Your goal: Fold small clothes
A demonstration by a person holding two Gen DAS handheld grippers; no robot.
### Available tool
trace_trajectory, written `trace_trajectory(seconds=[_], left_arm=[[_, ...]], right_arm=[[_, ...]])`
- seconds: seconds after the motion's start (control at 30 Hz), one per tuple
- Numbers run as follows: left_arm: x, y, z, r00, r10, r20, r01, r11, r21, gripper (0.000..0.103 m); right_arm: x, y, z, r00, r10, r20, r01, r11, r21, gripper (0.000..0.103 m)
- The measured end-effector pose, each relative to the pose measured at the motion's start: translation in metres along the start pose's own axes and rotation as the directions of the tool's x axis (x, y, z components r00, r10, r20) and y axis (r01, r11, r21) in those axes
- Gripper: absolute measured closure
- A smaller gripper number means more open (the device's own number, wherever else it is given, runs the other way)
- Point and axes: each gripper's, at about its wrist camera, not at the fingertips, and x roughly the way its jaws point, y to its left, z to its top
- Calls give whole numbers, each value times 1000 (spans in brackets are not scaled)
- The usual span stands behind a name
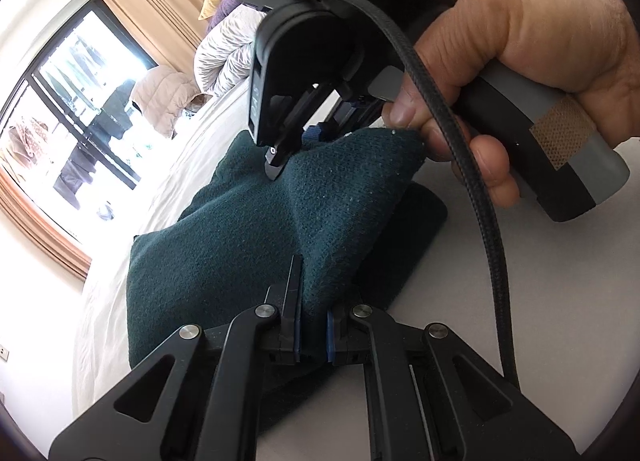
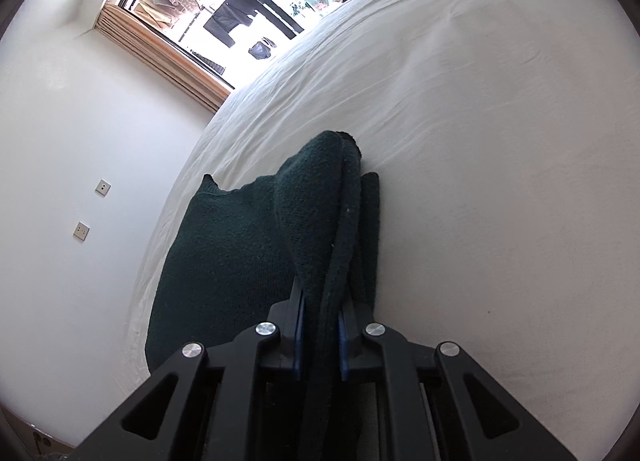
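A dark green knitted garment (image 1: 240,229) lies partly folded on the white bed (image 1: 132,197). My left gripper (image 1: 313,325) is shut on a raised fold of it at the near edge. My right gripper (image 1: 296,149), held by a hand, is shut on the far edge of the same fold and lifts it. In the right wrist view the right gripper (image 2: 321,325) pinches doubled layers of the garment (image 2: 224,245), which drape over a flat layer on the bed (image 2: 480,141).
A pile of quilts and pillows (image 1: 228,49) sits at the far end of the bed. A window with curtains (image 1: 76,101) is to the left. A white wall (image 2: 72,141) with sockets borders the bed's left side.
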Motion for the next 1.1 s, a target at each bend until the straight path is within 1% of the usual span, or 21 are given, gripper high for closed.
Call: trace_trajectory(seconds=[0.1,0.17,0.2,0.27,0.33,0.4,0.43,0.5,0.53,0.57,0.63,0.67,0.7,0.77,0.8,0.83,0.9,0.93,1.0,1.03,1.1], left_arm=[[-10,4,-9,1000,-25,-9,25,999,-21,93],[-26,15,-18,996,-86,-1,86,993,-83,92],[-37,23,-25,993,-121,8,121,985,-122,92],[-54,43,-38,986,-165,19,165,968,-189,92],[-70,66,-54,976,-216,37,218,938,-270,92],[-80,94,-66,966,-253,60,258,897,-359,92],[-80,110,-70,964,-257,63,260,879,-399,92],[-70,143,-73,962,-266,66,264,832,-487,92],[-65,155,-74,961,-267,67,262,813,-519,92],[-58,164,-75,962,-267,58,255,801,-541,92],[-41,178,-76,959,-281,31,246,776,-581,92],[-31,179,-78,954,-299,4,242,765,-597,92],[-22,179,-82,947,-320,-35,232,755,-614,92],[3,182,-92,925,-366,-97,224,735,-640,92],[5,185,-91,921,-373,-115,216,734,-644,92],[-1,171,-90,921,-368,-125,209,740,-639,92],[-4,168,-94,926,-352,-137,197,758,-622,92],[-6,166,-97,926,-349,-144,191,763,-617,92],[-5,164,-97,925,-350,-150,189,764,-617,92],[-6,161,-96,924,-354,-148,191,759,-622,92],[7,154,-83,922,-358,-145,195,755,-625,92]], right_arm=[[2,0,4,1000,16,-7,-16,1000,9,91],[1,3,5,1000,18,-7,-18,1000,4,89],[1,2,4,1000,25,-8,-25,1000,8,86],[-5,-1,3,999,34,3,-34,999,41,82],[-17,-1,1,999,14,34,-15,999,52,74],[-35,4,-3,993,-87,75,84,995,46,61],[-43,4,-7,991,-97,90,93,995,46,61],[-60,15,-14,992,-42,117,38,999,34,61],[-66,25,-18,992,-24,121,23,1000,9,61],[-69,35,-23,993,-1,114,3,1000,-20,61],[-64,54,-34,997,38,68,-34,997,-71,63],[-58,62,-41,999,36,38,-32,994,-100,64],[-50,67,-48,1000,25,8,-24,992,-124,64],[-34,64,-59,999,-29,-40,23,989,-143,65],[-28,59,-63,997,-48,-53,40,990,-138,71],[-26,53,-66,997,-54,-51,47,990,-131,81],[-30,43,-68,998,-59,-35,55,992,-115,95],[-33,37,-69,998,-52,-32,49,994,-98,99],[-41,28,-71,998,-60,-27,57,994,-91,103],[-44,26,-72,998,-66,-25,63,994,-93,103],[-52,23,-77,997,-71,-19,69,993,-92,103]])
